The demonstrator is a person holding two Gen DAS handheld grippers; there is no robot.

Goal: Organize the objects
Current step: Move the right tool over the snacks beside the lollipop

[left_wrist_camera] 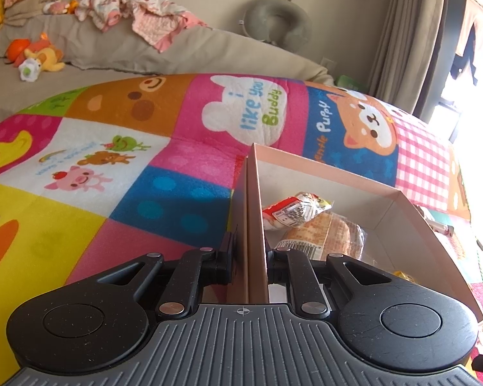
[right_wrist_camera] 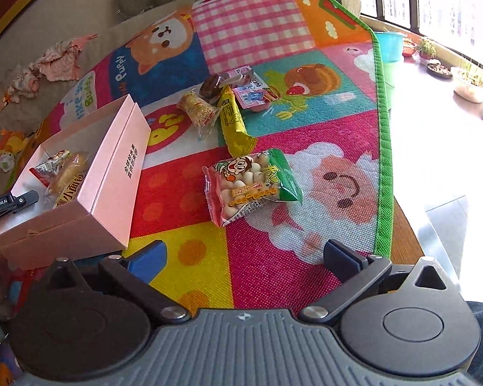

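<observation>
A pink cardboard box (left_wrist_camera: 257,193) lies open on the colourful play mat (left_wrist_camera: 119,167). My left gripper (left_wrist_camera: 249,251) is shut on the box's near side wall, one finger inside and one outside. Inside lie a wrapped bread (left_wrist_camera: 325,234) and a red-and-white packet (left_wrist_camera: 293,212). In the right wrist view the box (right_wrist_camera: 112,177) is at the left. My right gripper (right_wrist_camera: 244,257) stands open above the mat with nothing between its fingers. Just ahead of it lies a green-and-pink snack bag (right_wrist_camera: 251,183). Farther on lie a yellow packet (right_wrist_camera: 233,122), a noodle packet (right_wrist_camera: 198,109) and a pink jelly pack (right_wrist_camera: 252,91).
The mat's green edge (right_wrist_camera: 383,128) runs down the right, with bare floor beyond it. A teal bucket (right_wrist_camera: 389,45) and plant pots (right_wrist_camera: 439,69) stand by the window. A sofa (left_wrist_camera: 145,51) with clothes and soft toys lies behind the mat.
</observation>
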